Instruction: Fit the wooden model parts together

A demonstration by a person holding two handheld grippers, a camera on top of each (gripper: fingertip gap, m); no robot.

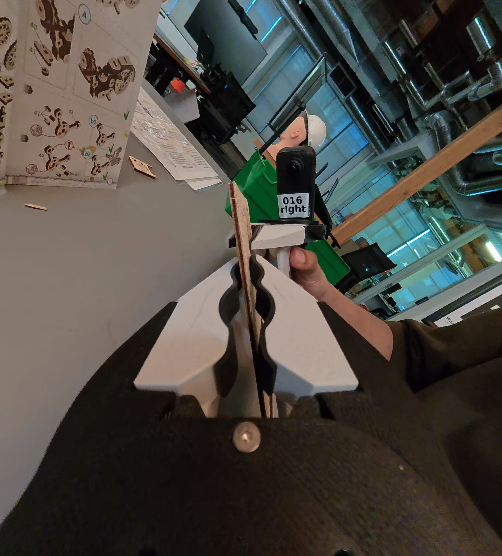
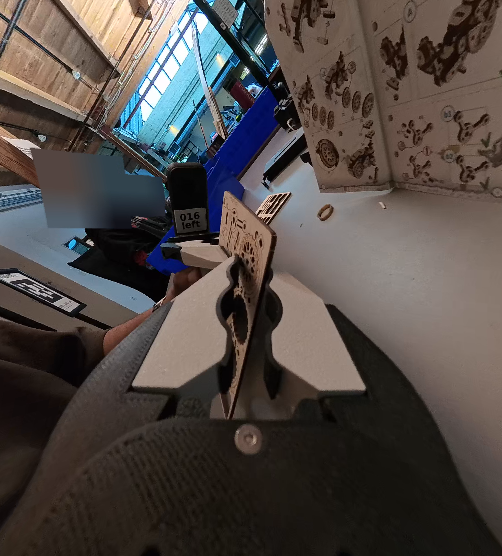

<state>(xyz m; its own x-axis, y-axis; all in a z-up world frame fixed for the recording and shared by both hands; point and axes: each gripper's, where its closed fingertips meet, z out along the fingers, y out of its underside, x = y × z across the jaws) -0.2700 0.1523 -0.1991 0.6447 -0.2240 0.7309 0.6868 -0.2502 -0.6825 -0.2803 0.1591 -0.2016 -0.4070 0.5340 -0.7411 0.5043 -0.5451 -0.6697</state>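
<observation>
While both grippers' fingers clamp one wooden sheet – left gripper, right gripper.

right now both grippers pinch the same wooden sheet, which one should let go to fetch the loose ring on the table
Probably the right gripper. Its view shows the wooden ring on the table just beyond the wooden sheet; the left wrist view shows no ring. The left gripper can hold on.
</observation>
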